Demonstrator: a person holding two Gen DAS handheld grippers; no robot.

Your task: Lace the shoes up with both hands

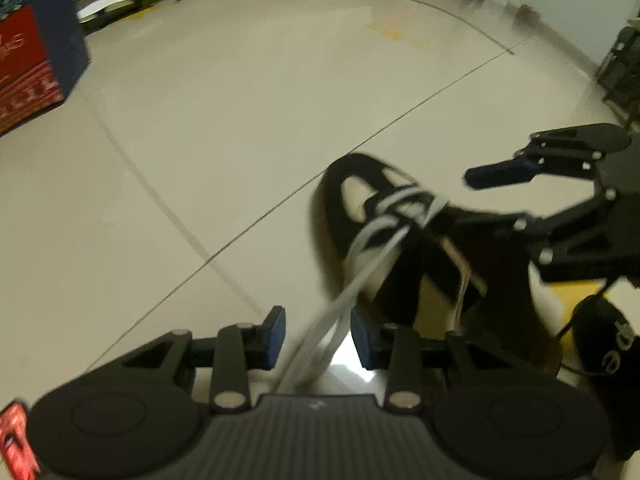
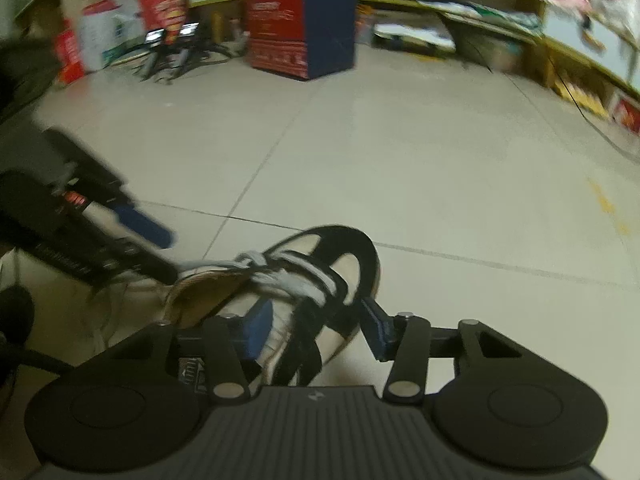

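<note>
Two grippers: left gripper (image 1: 318, 334) parted around two white laces (image 1: 360, 276), right gripper (image 2: 316, 330) unclenched astride one shoe (image 2: 344, 256)

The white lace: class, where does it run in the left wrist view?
The white lace runs from the shoe on the floor, right of centre, down between the open left claw pads.

Dim, yellowish indoor light, with soft glare on the floor (image 1: 360, 20) toward twelve o'clock. Both views are motion-blurred. Fisheye bending curves the edges.
</note>
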